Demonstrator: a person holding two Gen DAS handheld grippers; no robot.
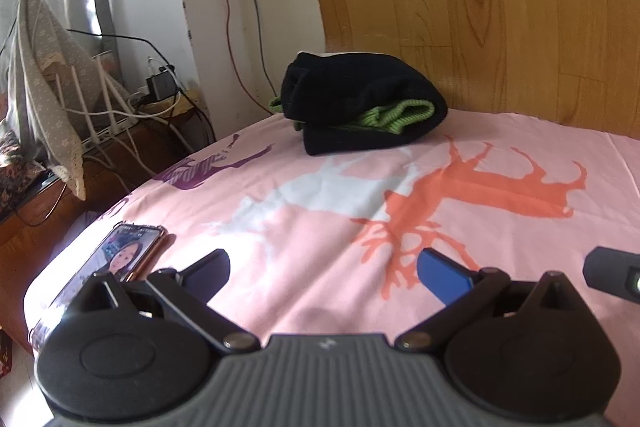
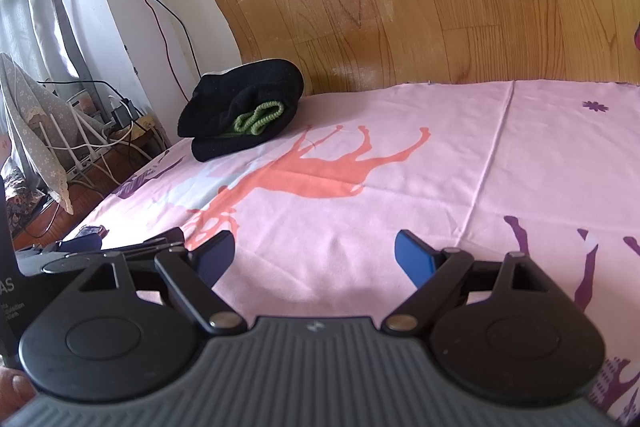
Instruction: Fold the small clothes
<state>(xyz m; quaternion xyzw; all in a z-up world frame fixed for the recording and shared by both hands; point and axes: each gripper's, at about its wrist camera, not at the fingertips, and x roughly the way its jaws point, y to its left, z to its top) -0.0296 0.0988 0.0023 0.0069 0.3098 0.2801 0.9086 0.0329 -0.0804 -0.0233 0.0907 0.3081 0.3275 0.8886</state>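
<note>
Far left, off the bed edge: grey paw-print cloth w/ lace trim [image 1: 40,83] draped over sth, then a white router w/ upright antennas [image 1: 100,115] and a tangle of cables and a charger on a low wooden stand. Just room clutter, not part of the job.

Next, on the near left corner of the pink cotton bedsheet w/ deer prints [image 1: 320,227]: a smartphone in a clear case, screen lit [image 1: 124,255]. Prob parked there to stay clear of the working area.

Left gripper [image 1: 324,267]: blue pads spread wide, nothing btwn them, only bare sheet below. Released, tilted down toward the bed. Looks like a rest/ready pose rather than a reach.

Centre-back, near the wooden headboard panel [image 1: 500,7]: the black knit garment w/ green ribbed cuffs [image 1: 360,103], already folded into a compact bundle, green edges tucked inside the fold. It sits well apart from both grippers. Pushed to the back edge, I'd guess, to leave the middle of the sheet free for the next piece.

Right gripper [image 2: 314,255]: also wide apart, empty, hovering low over the sheet. In its view the bundle [image 2: 240,111] lies up-left, far off.

Right of that: open sheet w/ purple deer prints. No other clothes visible in either view, so this item seems done; whether more pieces wait out of frame I can't tell.
</note>
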